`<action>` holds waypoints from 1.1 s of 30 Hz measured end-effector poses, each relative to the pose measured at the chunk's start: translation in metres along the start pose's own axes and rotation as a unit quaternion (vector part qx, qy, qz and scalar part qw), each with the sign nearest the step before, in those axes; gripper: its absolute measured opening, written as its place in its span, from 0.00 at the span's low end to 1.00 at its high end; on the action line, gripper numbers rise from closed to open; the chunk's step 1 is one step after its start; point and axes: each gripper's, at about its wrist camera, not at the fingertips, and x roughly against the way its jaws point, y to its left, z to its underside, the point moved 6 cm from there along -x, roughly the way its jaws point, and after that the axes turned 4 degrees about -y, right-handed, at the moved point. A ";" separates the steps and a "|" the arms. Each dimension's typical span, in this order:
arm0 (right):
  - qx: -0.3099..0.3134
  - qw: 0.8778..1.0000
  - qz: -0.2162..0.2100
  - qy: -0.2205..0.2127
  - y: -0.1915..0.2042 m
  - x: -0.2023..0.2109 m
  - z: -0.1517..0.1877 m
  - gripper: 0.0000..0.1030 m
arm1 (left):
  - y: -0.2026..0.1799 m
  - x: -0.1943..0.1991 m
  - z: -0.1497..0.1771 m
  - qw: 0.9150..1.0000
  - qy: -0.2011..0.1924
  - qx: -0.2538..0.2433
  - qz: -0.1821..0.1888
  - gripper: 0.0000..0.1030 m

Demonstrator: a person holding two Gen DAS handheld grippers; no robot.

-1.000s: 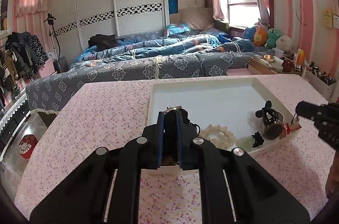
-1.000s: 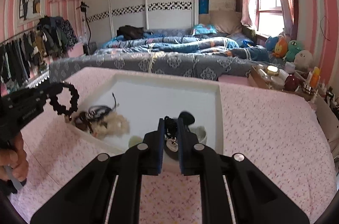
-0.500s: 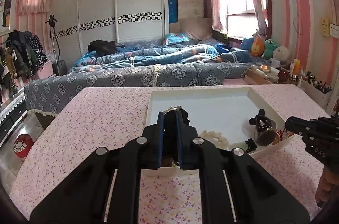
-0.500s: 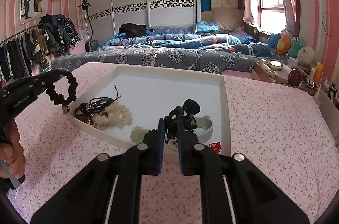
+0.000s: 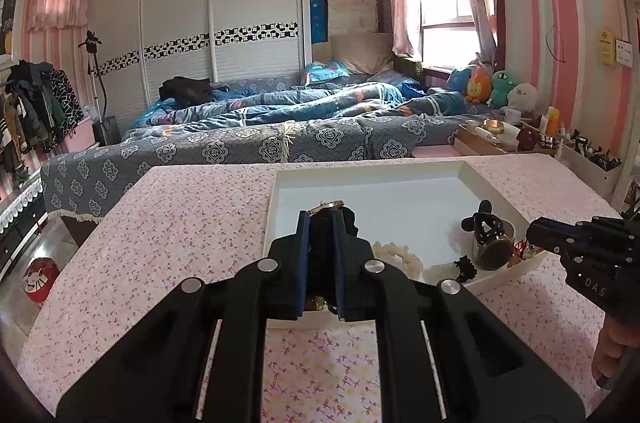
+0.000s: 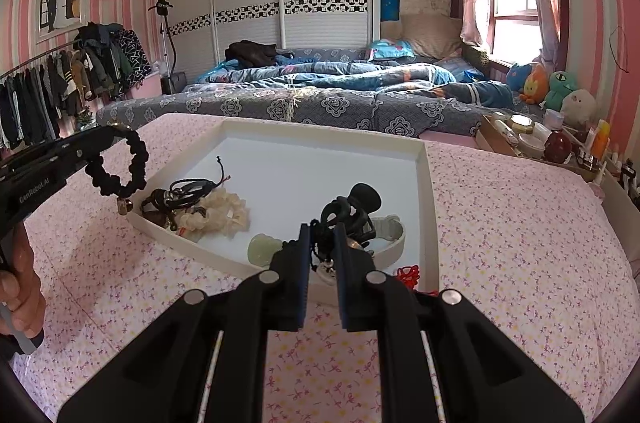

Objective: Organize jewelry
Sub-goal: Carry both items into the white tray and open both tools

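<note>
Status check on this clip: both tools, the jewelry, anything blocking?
Left tool shut on black beaded bracelet, held above tray edge. Right tool shut on black cord over white tray. Remaining jewelry piled in tray; nothing blocking.

At left in your right wrist view, the black plastic left gripper [image 6: 114, 139] reads "GenRobot.AI". In your left wrist view, the black right gripper [image 5: 534, 235] shows "DAS".

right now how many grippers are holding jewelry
2: the left gripper holds a black beaded bracelet above the tray's left rim; the right gripper pinches a black cord piece at its near edge.
</note>
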 end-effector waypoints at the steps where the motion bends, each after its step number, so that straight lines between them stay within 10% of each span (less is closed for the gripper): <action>1: 0.000 1.000 0.000 0.000 0.000 0.000 0.000 0.11 | 0.000 0.000 0.000 1.000 0.000 0.000 0.000 0.09; 33: -0.003 1.000 0.006 -0.003 -0.006 0.003 -0.003 0.11 | 0.001 -0.009 -0.003 0.999 0.001 0.020 0.037 0.09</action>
